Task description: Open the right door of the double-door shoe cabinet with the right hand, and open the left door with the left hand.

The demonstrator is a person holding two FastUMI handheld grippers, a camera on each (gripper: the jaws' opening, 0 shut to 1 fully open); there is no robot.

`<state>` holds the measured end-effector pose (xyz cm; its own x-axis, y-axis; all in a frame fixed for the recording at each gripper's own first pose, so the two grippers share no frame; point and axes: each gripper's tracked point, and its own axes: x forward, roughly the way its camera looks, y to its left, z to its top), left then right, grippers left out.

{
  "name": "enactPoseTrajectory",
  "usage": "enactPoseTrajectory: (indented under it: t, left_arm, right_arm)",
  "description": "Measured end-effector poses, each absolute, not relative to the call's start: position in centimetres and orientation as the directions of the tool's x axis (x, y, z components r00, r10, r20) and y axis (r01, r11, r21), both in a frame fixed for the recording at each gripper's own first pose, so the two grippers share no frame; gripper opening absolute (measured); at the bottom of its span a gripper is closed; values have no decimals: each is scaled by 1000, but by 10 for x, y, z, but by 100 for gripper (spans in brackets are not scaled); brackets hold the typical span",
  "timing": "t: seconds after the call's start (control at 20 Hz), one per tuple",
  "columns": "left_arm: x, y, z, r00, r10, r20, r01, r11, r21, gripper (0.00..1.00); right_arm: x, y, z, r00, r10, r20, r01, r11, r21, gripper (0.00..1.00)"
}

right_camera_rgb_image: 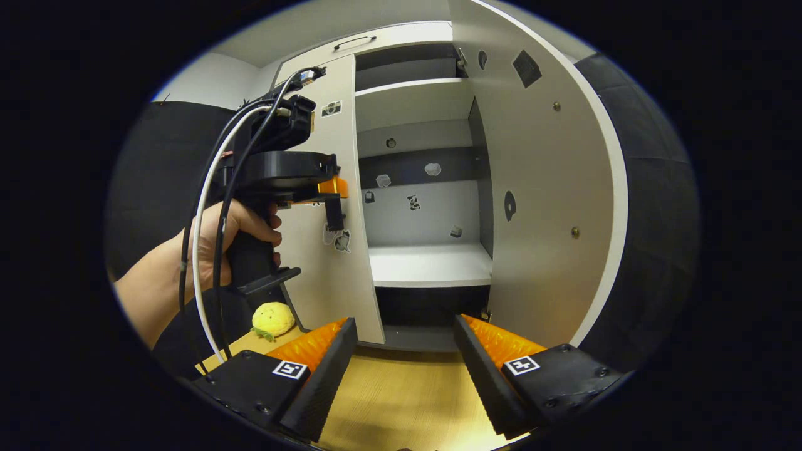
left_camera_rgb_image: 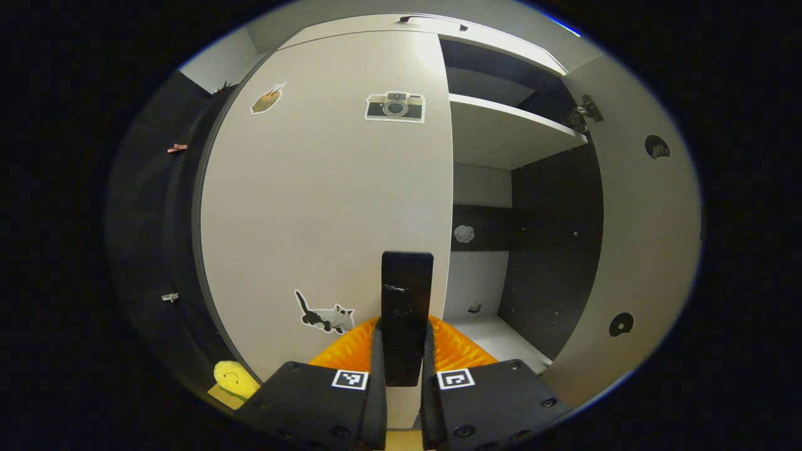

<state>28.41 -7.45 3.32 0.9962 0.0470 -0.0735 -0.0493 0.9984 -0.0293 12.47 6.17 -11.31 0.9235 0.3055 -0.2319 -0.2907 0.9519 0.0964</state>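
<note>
The white shoe cabinet's left door (left_camera_rgb_image: 326, 188) stands closed, with stickers on its face. Its dark upright handle (left_camera_rgb_image: 407, 282) sits between my left gripper's (left_camera_rgb_image: 406, 335) fingers, which press on it from both sides. In the right gripper view a hand (right_camera_rgb_image: 207, 250) holds that left gripper (right_camera_rgb_image: 282, 169) at the handle (right_camera_rgb_image: 334, 214) on the left door (right_camera_rgb_image: 332, 263). The right door (left_camera_rgb_image: 639, 238) (right_camera_rgb_image: 551, 188) is swung wide open, showing the shelves (right_camera_rgb_image: 429, 263). My right gripper (right_camera_rgb_image: 407, 369) hangs open in front of the cabinet's lower opening, holding nothing.
A yellow plush toy (right_camera_rgb_image: 272, 318) (left_camera_rgb_image: 233, 378) lies on the wooden floor (right_camera_rgb_image: 401, 401) at the foot of the left door. Black cloth walls flank the cabinet. A top compartment with its own handle (right_camera_rgb_image: 354, 42) sits above both doors.
</note>
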Motion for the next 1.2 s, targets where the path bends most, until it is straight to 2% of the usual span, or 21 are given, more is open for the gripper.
enactPoseTrajectory:
  t: [0.15,0.3,0.8,1.2]
  left_arm:
    - [279,-74,33,997,28,-76,-31,999,-40,17]
    - [264,-73,35,998,6,-66,-10,998,-62,16]
    - [159,-35,32,997,-56,-46,50,991,-121,16]
    - [101,17,32,999,-25,-24,22,993,-117,15]
  right_arm:
    - [123,64,-115,921,305,-241,-290,952,95,98]
    - [125,62,-117,922,294,-254,-281,956,86,98]
    - [116,60,-107,953,175,-248,-163,984,69,98]
    - [97,92,-102,961,165,-221,-159,986,46,98]
